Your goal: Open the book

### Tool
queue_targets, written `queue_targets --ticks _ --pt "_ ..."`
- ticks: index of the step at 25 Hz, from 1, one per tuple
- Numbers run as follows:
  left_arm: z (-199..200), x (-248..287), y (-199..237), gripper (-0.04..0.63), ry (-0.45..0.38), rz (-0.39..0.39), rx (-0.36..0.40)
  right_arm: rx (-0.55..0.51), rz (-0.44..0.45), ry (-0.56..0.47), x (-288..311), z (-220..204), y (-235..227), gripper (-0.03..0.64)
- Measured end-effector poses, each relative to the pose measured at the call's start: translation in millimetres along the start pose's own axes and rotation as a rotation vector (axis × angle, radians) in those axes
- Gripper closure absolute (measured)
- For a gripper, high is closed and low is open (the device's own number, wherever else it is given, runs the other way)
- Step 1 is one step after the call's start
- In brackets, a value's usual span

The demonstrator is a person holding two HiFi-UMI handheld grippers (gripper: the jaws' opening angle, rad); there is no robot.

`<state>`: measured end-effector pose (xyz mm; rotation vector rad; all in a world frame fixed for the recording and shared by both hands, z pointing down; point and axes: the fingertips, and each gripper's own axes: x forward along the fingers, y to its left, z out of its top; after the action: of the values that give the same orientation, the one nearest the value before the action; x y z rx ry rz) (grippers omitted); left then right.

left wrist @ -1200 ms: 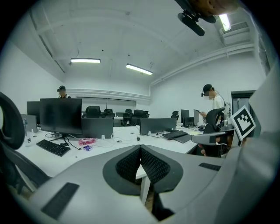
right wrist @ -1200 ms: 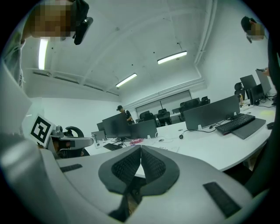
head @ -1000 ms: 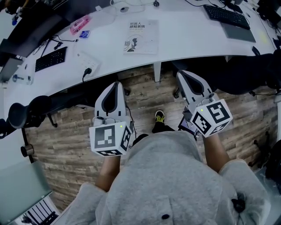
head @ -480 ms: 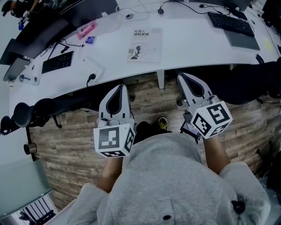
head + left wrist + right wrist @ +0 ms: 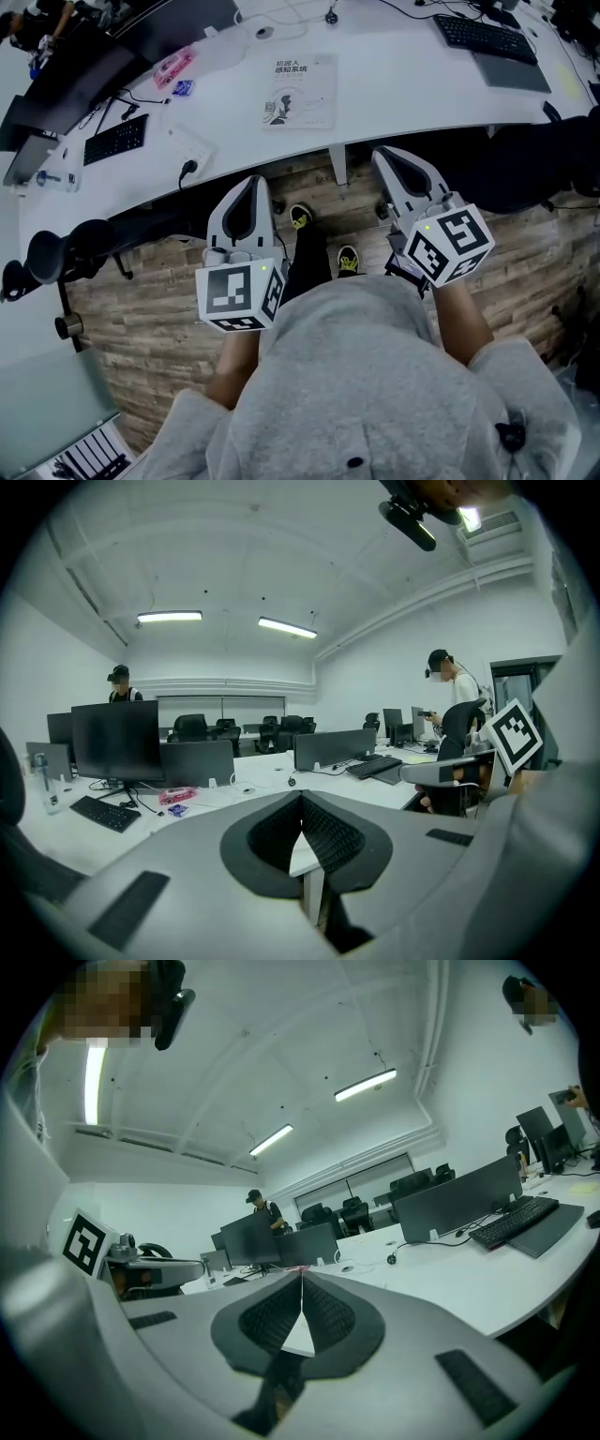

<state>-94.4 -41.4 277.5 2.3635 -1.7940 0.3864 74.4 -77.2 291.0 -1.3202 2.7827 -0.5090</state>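
A closed book (image 5: 300,91) with a white cover and dark print lies flat on the white curved desk (image 5: 412,89), near its front edge. Both grippers hover over the wooden floor, short of the desk and apart from the book. My left gripper (image 5: 251,180) points toward the desk edge below and left of the book, jaws shut with nothing between them (image 5: 302,803). My right gripper (image 5: 384,153) sits below and right of the book, also shut and empty (image 5: 301,1279). In both gripper views the jaws hide the book.
On the desk are a black keyboard (image 5: 112,139), a white power strip (image 5: 192,142) and a pink item (image 5: 172,67) at left, and another keyboard (image 5: 485,36) at right. A black chair (image 5: 61,248) stands at left. Other people stand at far desks (image 5: 452,682).
The person's feet have shifted; a second shoe now shows near the desk edge. Both grippers stay shut and keep nearly the same place in view.
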Motion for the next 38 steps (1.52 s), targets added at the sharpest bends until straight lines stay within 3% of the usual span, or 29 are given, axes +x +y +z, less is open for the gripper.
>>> queue_targets --ticks 15,38 --pt "-3 69 29 0.586 0.029 -0.095 0.002 0.013 -0.062 0.052 56 -4 -24 0.591" --pt "-61 197 42 0.584 0.258 -0.351 0.141 0.115 -0.166 0.185 138 -53 -73 0.591"
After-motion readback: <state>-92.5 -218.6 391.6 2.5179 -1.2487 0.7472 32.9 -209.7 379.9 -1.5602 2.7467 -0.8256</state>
